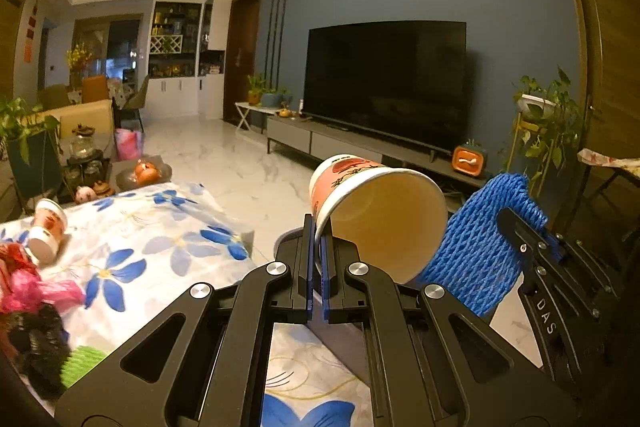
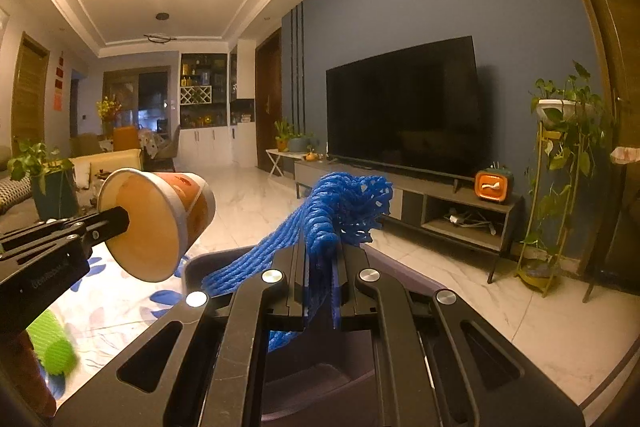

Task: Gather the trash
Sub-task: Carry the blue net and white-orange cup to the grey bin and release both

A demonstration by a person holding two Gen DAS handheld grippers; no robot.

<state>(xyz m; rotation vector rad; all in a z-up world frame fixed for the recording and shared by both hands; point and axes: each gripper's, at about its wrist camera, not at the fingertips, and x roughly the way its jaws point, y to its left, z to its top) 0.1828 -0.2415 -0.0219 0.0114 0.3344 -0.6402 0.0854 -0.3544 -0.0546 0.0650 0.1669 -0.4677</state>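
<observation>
Beside the floral tablecloth [image 1: 132, 259], the left gripper [image 1: 318, 267] pinches the rim of a paper cup [image 1: 380, 211], tipped on its side past the cloth's edge. Right of the cup, the right gripper [image 2: 323, 267] is clamped on blue foam netting [image 2: 340, 207]. Another cup [image 1: 48, 231] lies on the cloth.
</observation>
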